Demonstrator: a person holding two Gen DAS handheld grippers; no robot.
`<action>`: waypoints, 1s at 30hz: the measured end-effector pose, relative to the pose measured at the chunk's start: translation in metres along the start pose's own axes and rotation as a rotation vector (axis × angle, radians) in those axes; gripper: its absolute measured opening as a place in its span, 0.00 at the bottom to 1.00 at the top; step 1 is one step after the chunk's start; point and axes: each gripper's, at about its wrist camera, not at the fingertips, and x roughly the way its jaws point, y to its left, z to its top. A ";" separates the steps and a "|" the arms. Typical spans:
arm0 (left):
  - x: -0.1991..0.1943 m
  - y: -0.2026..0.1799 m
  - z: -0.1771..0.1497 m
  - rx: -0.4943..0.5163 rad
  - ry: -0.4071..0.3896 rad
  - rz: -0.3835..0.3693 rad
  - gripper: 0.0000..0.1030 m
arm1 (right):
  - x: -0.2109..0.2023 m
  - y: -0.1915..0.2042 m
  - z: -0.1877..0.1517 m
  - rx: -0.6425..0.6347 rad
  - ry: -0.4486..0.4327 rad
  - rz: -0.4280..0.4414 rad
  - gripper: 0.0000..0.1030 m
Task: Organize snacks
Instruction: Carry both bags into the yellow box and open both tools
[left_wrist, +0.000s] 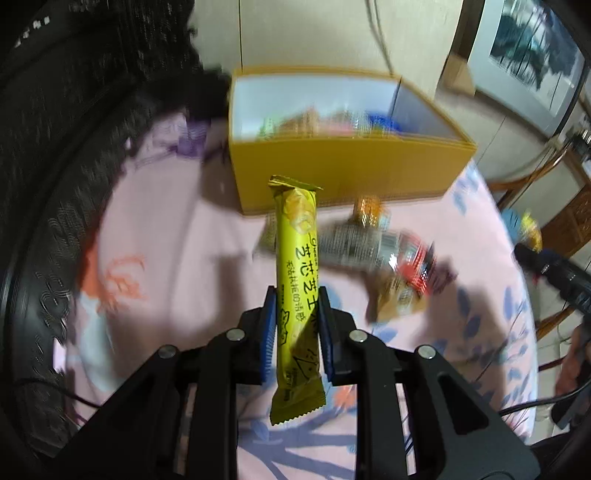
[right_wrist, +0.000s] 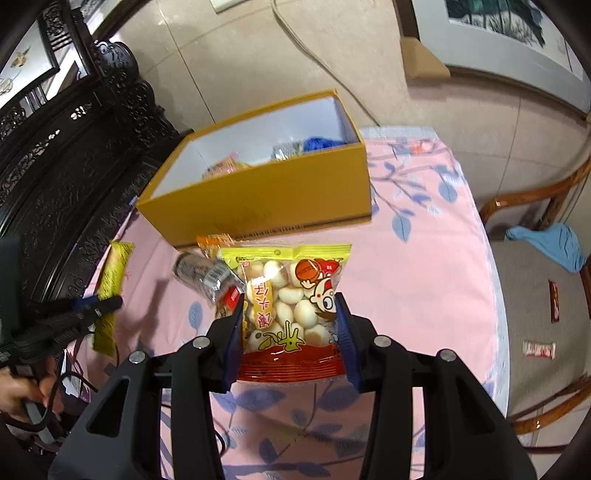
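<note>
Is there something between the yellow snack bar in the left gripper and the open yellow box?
Nothing visible. The snack bar, held in the left gripper, has only pink tablecloth before the yellow box. The loose snacks lie to the right of that path.

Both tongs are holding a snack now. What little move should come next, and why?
Probably carry the left tongs, shut on the yellow snack bar, forward over the open yellow box and let go. The bar is already lifted off the pink cloth, and the box holding other snacks sits just ahead.
</note>
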 end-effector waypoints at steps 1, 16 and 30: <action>-0.008 0.001 0.011 -0.003 -0.030 -0.010 0.20 | -0.001 0.002 0.004 -0.005 -0.010 0.004 0.44; -0.026 -0.016 0.164 -0.010 -0.284 -0.069 0.20 | -0.009 0.031 0.156 -0.135 -0.312 0.061 0.44; 0.012 -0.022 0.192 -0.042 -0.214 0.151 0.94 | 0.023 0.033 0.181 -0.083 -0.261 0.046 0.73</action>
